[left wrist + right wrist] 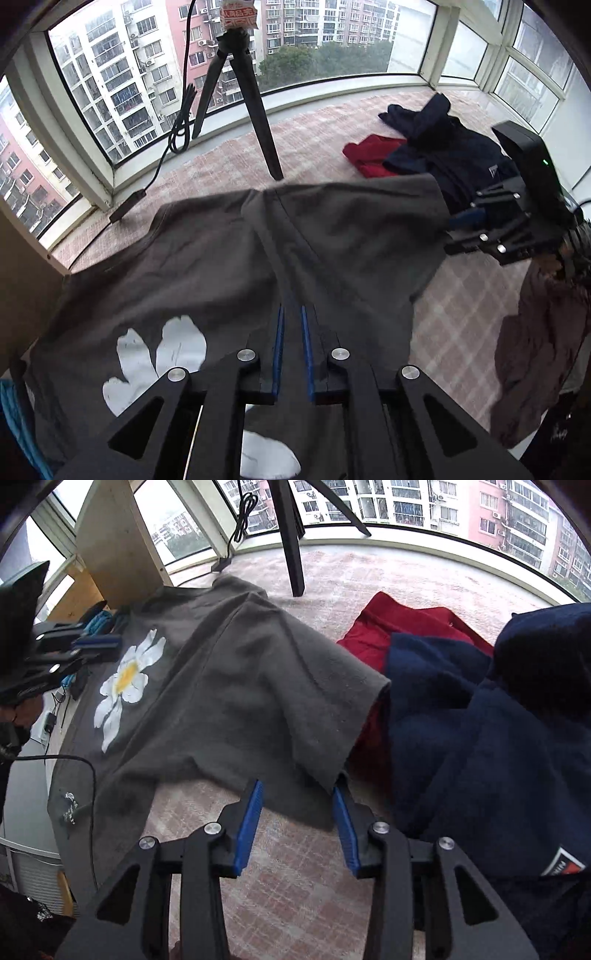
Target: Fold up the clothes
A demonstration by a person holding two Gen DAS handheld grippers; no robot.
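The dark grey cotton T-shirt with a white daisy print [236, 686] lies spread on the pink-and-white checked cloth surface [295, 878], directly ahead of both tools. A raised fold of the shirt runs forward from the left gripper [291, 314], whose blue-padded fingers [277, 350] stand close together with a narrow gap; the grey cloth fills the view between them, but whether they pinch it cannot be told. The daisy's white petals [162, 350] show just left of that tool.

The right gripper [297, 794] is spread wide, its blue pads [249, 827] on either side of the shirt's sleeve edge, which lies between the tips without being clamped. In the left wrist view this gripper [469, 219] sits at the shirt's far right corner.

To the right of the right tool a crumpled navy blue garment [480, 720] lies on a red garment [399, 624], both just beside the grey sleeve. Beyond the shirt stands a black tripod [258, 110], with a black cable [181, 122] at the curved window [332, 22].
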